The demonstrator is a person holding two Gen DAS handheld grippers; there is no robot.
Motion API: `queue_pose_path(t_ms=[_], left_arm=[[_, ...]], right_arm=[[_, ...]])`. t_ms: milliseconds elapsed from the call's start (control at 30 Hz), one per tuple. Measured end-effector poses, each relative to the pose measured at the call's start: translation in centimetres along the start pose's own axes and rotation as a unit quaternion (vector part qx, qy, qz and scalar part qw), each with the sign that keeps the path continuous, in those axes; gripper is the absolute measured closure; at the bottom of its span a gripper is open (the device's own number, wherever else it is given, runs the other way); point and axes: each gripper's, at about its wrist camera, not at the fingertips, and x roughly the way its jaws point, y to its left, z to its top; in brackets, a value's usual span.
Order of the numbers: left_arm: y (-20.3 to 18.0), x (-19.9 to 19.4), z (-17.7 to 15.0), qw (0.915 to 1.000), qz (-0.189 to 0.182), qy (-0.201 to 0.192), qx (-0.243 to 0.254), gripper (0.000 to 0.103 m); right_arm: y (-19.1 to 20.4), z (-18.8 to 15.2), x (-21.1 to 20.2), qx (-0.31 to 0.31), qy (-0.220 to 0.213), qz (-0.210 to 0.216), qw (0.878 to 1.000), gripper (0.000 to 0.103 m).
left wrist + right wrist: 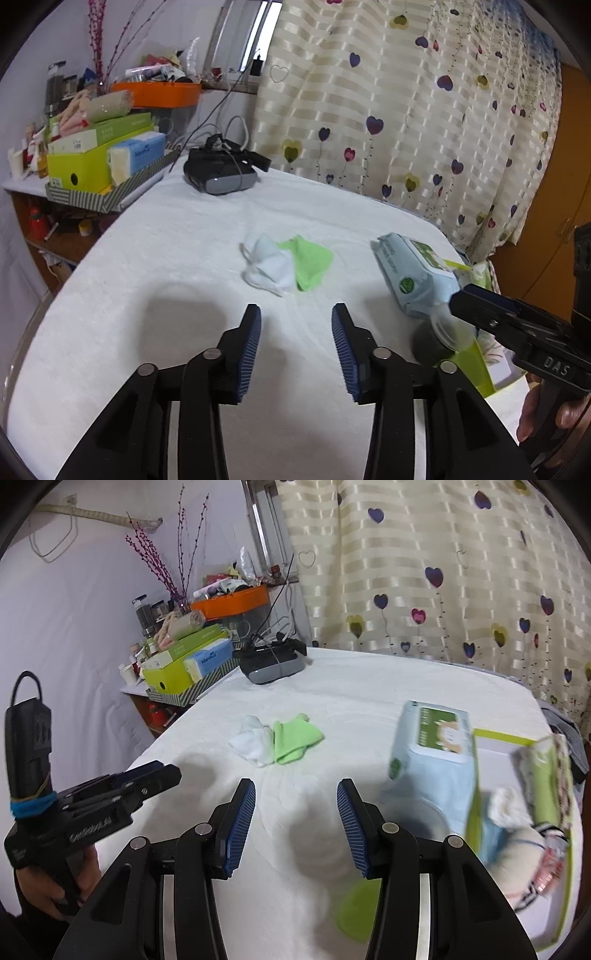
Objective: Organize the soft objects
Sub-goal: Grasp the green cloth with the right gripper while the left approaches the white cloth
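A white cloth (266, 267) and a green cloth (308, 260) lie side by side mid-table; they also show in the right wrist view, white (251, 744) and green (293, 738). A light blue wet-wipe pack (413, 273) (428, 760) leans on the rim of a green box (476, 805) that holds soft items. My left gripper (295, 332) is open and empty, short of the cloths. My right gripper (295, 812) is open and empty, left of the wipe pack.
A black and grey headset (219, 171) (271, 664) lies at the table's far side. A striped tray of boxes (107, 166) and an orange tray (157, 94) crowd the shelf at left. A heart-patterned curtain (406, 110) hangs behind.
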Motion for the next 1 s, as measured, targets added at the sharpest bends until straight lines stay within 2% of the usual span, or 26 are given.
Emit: queue_pose_path(t_ms=[367, 733, 867, 900, 933, 1000], left_arm=[[3.8, 1.2, 1.7, 0.9999, -0.002, -0.005, -0.009, 0.063], [6.6, 2.2, 2.2, 0.9995, -0.018, -0.004, -0.026, 0.063], [6.9, 2.9, 2.4, 0.9993, -0.021, 0.001, -0.030, 0.063], [6.9, 3.0, 2.3, 0.9993, -0.022, 0.002, -0.030, 0.063], [6.9, 3.1, 2.3, 0.9993, -0.023, 0.004, -0.029, 0.063], [6.8, 3.4, 2.3, 0.9993, -0.023, 0.008, -0.027, 0.063]], right_arm=[[1.7, 3.3, 8.2, 0.040, 0.045, 0.005, 0.998, 0.055], [-0.7, 4.1, 16.8, 0.122, 0.096, -0.046, 0.987, 0.055], [-0.6, 3.9, 17.9, 0.124, 0.104, -0.041, 0.986, 0.055], [-0.6, 3.8, 18.1, 0.124, 0.105, -0.039, 0.986, 0.056], [-0.4, 3.8, 18.3, 0.122, 0.105, -0.034, 0.986, 0.070], [-0.1, 3.8, 18.4, 0.114, 0.108, -0.029, 0.987, 0.086]])
